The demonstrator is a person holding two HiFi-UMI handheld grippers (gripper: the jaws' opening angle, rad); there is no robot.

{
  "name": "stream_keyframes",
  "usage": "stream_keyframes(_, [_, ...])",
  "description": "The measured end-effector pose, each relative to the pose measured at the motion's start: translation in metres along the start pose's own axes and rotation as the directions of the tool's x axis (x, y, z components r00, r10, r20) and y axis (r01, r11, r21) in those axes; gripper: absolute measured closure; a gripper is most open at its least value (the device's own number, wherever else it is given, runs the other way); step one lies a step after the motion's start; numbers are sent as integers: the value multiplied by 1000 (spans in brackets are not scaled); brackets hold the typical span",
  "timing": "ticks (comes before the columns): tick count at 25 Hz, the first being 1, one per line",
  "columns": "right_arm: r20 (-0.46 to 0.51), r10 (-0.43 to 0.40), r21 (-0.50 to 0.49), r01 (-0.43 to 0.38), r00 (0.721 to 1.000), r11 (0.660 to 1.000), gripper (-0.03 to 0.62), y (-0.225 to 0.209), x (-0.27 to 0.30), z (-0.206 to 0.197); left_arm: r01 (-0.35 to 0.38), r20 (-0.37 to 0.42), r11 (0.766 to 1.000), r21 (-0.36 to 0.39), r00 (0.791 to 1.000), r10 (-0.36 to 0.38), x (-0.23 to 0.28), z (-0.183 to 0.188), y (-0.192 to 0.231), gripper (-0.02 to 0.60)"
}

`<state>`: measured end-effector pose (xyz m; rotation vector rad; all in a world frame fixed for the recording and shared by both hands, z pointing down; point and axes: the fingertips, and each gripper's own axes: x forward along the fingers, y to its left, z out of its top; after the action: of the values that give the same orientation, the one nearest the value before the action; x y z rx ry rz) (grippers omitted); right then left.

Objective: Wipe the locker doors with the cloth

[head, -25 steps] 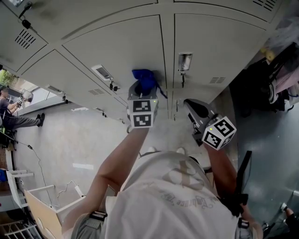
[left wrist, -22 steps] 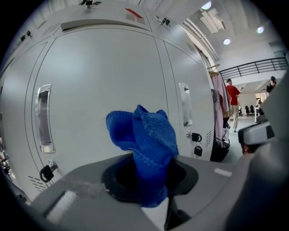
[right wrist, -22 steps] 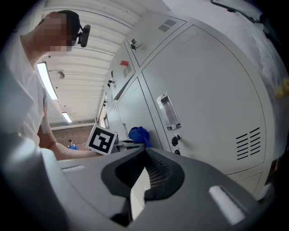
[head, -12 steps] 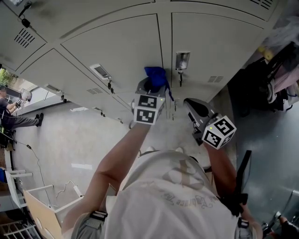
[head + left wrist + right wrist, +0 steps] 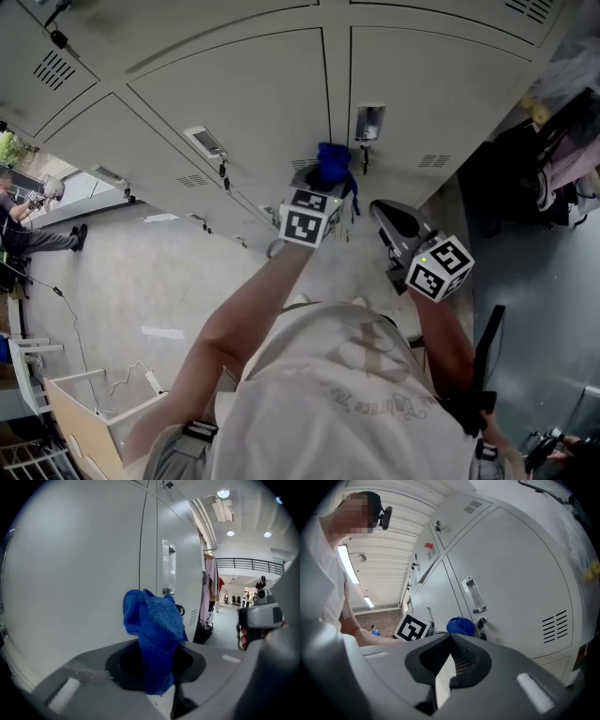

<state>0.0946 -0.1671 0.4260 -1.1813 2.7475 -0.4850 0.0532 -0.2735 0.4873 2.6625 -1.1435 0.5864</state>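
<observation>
Left gripper [image 5: 322, 184] jaws pinch the blue cloth [image 5: 335, 159], its bunched end held up against the locker door [image 5: 244, 94] just left-below the handle [image 5: 369, 124], apparently for wiping; right gripper [image 5: 382, 212] idles below the handle, jaws pressed together, empty.

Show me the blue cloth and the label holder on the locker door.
blue cloth [image 5: 154, 634], left gripper view, bunched middle of the fabric.
label holder [image 5: 473, 595], right gripper view, centre of its clear window.
</observation>
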Motion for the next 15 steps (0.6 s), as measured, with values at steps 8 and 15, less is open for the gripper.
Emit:
stream_keyframes(8, [-1,-7,3,7,1000,1000,587,3,-1,-2,-29,30,996,-87,999,31,-2,-1,20,468])
stream_keyframes(15, [0,-1,-19,1,1000,1000,587,6,21,-5,-86,32,991,-98,995,89,-25,4,55,468])
